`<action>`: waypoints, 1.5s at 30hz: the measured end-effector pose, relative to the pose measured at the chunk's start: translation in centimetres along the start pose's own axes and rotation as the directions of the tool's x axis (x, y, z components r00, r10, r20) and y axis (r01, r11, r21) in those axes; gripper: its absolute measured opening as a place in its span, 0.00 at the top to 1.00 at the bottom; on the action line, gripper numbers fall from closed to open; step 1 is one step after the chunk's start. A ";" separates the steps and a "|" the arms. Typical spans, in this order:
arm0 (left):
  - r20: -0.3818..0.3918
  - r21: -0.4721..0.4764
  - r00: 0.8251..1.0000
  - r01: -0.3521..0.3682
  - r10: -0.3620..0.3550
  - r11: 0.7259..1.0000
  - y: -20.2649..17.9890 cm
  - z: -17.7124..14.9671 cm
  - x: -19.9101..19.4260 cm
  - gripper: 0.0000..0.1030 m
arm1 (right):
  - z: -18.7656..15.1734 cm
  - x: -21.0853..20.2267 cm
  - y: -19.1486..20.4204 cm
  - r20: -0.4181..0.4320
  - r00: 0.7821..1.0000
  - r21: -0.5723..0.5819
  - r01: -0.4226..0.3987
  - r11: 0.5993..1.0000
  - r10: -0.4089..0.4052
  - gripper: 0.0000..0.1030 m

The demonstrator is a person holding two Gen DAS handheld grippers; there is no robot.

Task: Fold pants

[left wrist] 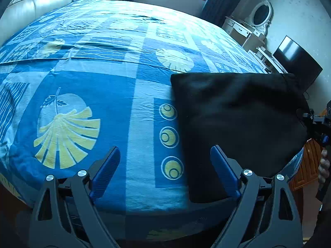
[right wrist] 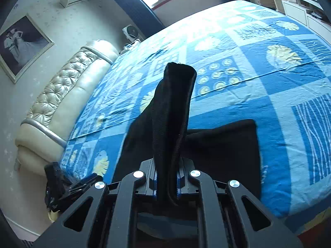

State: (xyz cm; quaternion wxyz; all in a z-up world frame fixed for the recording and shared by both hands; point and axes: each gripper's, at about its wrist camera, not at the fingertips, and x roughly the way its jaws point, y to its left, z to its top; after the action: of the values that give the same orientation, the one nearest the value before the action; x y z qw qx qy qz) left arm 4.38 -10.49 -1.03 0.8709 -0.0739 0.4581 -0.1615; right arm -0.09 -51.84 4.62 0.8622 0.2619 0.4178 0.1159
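Observation:
The black pants (left wrist: 238, 124) lie folded into a compact rectangle at the near right corner of the bed. My left gripper (left wrist: 165, 171) is open and empty, its right finger beside the pants' left edge. My right gripper (right wrist: 166, 184) is shut on an edge of the pants (right wrist: 171, 113) and lifts a fold of the black cloth up above the bed; the remaining cloth (right wrist: 223, 150) lies flat beneath. The right gripper also shows at the right edge of the left wrist view (left wrist: 316, 122).
The bed carries a blue patterned sheet (left wrist: 93, 82). A padded cream headboard (right wrist: 62, 103) stands at the bed's left end. A dresser with an oval mirror (left wrist: 260, 16) and a dark TV screen (left wrist: 298, 62) stand along the far wall.

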 end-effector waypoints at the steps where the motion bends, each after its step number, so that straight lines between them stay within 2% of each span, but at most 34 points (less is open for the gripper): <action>1: -0.006 0.014 1.000 0.002 -0.002 1.000 -0.7 -0.1 0.4 0.14 | -0.1 0.2 -1.0 -0.006 1.000 0.018 0.015 1.000 -0.015 0.88; 4: -0.023 0.049 1.000 0.003 -0.002 0.999 -2.2 -0.4 1.4 0.14 | -1.0 0.7 -4.8 -0.028 0.998 0.083 0.054 0.995 -0.052 0.88; 8: -0.040 0.078 0.999 -0.002 0.005 0.997 -3.3 -0.9 2.6 0.11 | -2.8 2.9 -8.3 -0.073 0.996 0.161 0.072 0.984 -0.061 0.88; 18: -0.066 0.134 0.997 -0.038 0.047 0.990 -3.2 -1.5 4.9 0.03 | -4.5 4.1 -12.2 -0.034 0.995 0.311 -0.074 0.947 0.089 0.88; 20: -0.072 0.116 0.997 -0.017 0.025 0.993 -2.7 -1.7 5.5 0.02 | -4.8 4.1 -12.8 -0.024 0.994 0.331 -0.096 0.939 0.110 0.89; 22: -0.085 0.065 0.996 0.040 -0.035 0.997 -1.9 -1.6 6.0 0.02 | -5.1 4.1 -13.1 -0.011 0.992 0.353 -0.116 0.928 0.128 0.88; 25: -0.115 -0.046 0.983 0.137 -0.141 0.989 -0.2 -1.3 5.6 0.02 | -5.2 3.2 -13.0 -0.002 0.989 0.370 -0.138 0.919 0.149 0.81; 26: -0.119 -0.078 0.977 0.167 -0.175 0.983 0.4 -1.1 5.1 0.02 | -5.2 2.3 -12.8 0.006 0.990 0.370 -0.133 0.919 0.141 0.75; 28: -0.083 -0.136 0.962 0.248 -0.261 0.959 1.9 -0.8 3.3 0.02 | -5.1 -0.6 -12.6 0.064 0.992 0.356 -0.122 0.926 0.106 0.52; 29: -0.060 -0.154 0.955 0.277 -0.289 0.948 2.7 -0.6 2.5 0.02 | -5.0 -2.1 -12.7 0.101 0.991 0.348 -0.117 0.930 0.086 0.33; 30: -0.045 -0.166 0.950 0.296 -0.307 0.940 3.4 -0.4 1.8 0.02 | -5.0 -3.4 -12.8 0.141 0.987 0.344 -0.123 0.931 0.078 0.29; 33: -0.056 -0.182 0.933 0.341 -0.356 0.922 4.7 -0.3 1.6 0.02 | -5.6 -4.6 -13.6 0.161 0.978 0.369 -0.185 0.911 0.133 0.29; 36: -0.112 -0.198 0.919 0.353 -0.379 0.914 4.1 -0.8 3.3 0.02 | -6.6 -3.4 -14.0 0.114 0.985 0.379 -0.163 0.911 0.129 0.28; 40: -0.169 -0.229 0.887 0.389 -0.430 0.892 2.5 -1.6 5.8 0.02 | -7.5 -0.5 -13.1 0.041 0.987 0.375 -0.158 0.913 0.155 0.28; 45: -0.183 -0.208 0.874 0.412 -0.449 0.887 0.4 -1.6 6.9 0.02 | -7.8 1.1 -12.9 0.025 0.988 0.384 -0.153 0.911 0.155 0.26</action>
State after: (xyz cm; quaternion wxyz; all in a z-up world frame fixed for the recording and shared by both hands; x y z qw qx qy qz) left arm 6.79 -12.47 -7.42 0.7458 -0.2264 0.5379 -0.3213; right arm -5.77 -59.40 -7.18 0.7810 0.4577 0.4130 0.0999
